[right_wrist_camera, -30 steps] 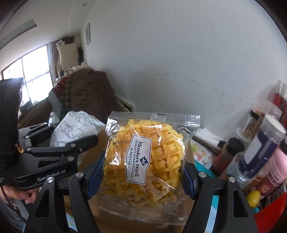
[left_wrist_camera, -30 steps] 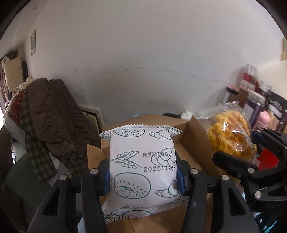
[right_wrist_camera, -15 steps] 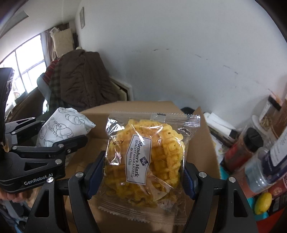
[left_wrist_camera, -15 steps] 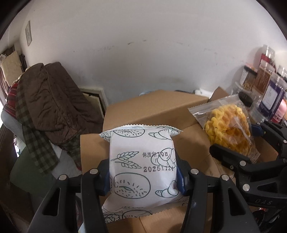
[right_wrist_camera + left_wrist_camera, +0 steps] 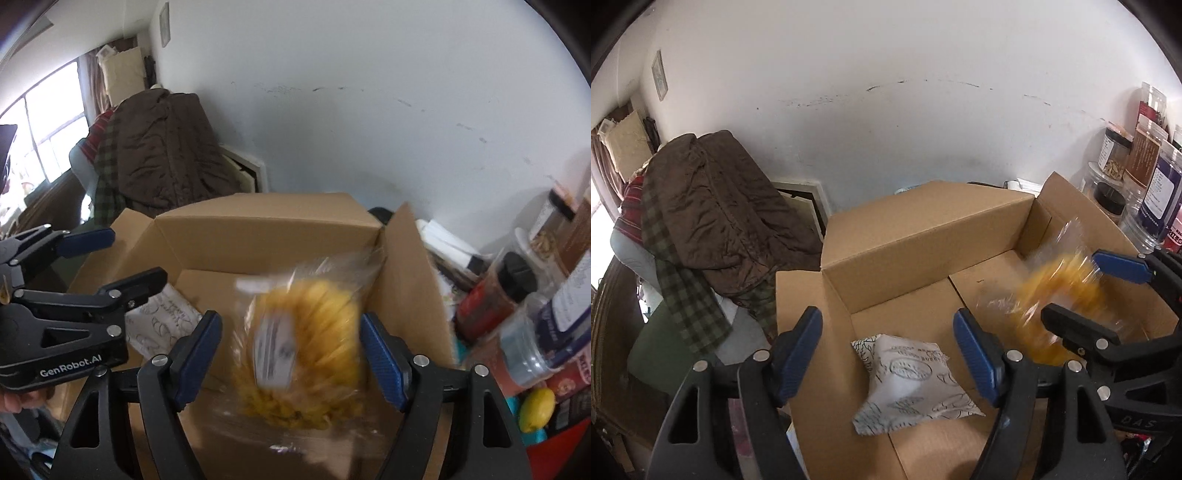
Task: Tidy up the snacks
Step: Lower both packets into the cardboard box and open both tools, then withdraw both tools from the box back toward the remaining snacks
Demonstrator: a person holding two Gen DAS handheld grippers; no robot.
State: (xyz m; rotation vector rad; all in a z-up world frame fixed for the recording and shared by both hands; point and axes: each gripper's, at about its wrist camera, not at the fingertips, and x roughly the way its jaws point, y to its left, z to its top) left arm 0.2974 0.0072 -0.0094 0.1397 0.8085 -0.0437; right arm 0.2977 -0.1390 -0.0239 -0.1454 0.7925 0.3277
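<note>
- Left gripper (image 5: 888,352): jaws have just been opening, now apart; white printed snack pouch (image 5: 908,384) lies free on the open brown cardboard box (image 5: 923,236) floor at 6 o'clock, long axis toward 5.
- Right gripper (image 5: 290,358): jaws opening too; clear bag of yellow waffle crisps (image 5: 306,350), blurred, drops between them into the box's 3 o'clock side.

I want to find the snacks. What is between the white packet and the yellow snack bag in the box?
Nothing: only bare floor of the cardboard box lies between the white packet and the yellow snack bag, in the left wrist view.
</note>
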